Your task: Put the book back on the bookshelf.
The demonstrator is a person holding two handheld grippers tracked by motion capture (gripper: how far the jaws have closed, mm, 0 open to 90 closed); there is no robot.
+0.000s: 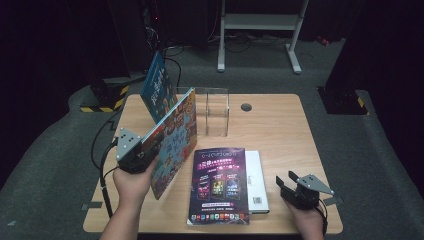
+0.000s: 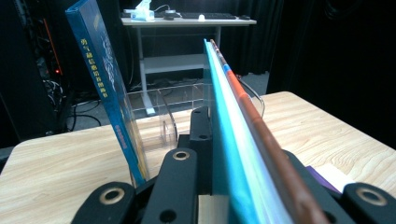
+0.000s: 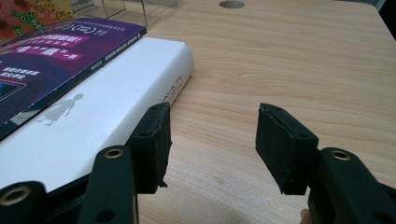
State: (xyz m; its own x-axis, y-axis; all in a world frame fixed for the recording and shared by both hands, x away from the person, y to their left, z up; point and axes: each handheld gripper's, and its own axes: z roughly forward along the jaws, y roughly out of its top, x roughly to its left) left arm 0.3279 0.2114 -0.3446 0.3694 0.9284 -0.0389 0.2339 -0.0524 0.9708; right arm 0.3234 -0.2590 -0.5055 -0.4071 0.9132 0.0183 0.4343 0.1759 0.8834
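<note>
Sat on a light brown wooden table [image 1: 280,125] with thin darker lines in the grain. Had a small round grey hole [image 1: 246,107] near the far edge. Showed a busy picture book [image 1: 172,142] full of orange, red, blue and green cartoon shapes, with a blue-green back cover [image 2: 222,154]. Leaned a blue book [image 1: 156,86] with yellow writing down its spine [image 2: 100,70]. Stood see-through, like glass: a clear holder [image 1: 214,112]. Lay flat, a purple magazine [image 1: 220,185] with white and pink words and tiny coloured squares along the bottom. Peeked out beneath it, a white book [image 3: 100,116] with a small grey figure. Looked black with grey plates: left gripper [image 1: 145,147] and right gripper [image 3: 210,140].
</note>
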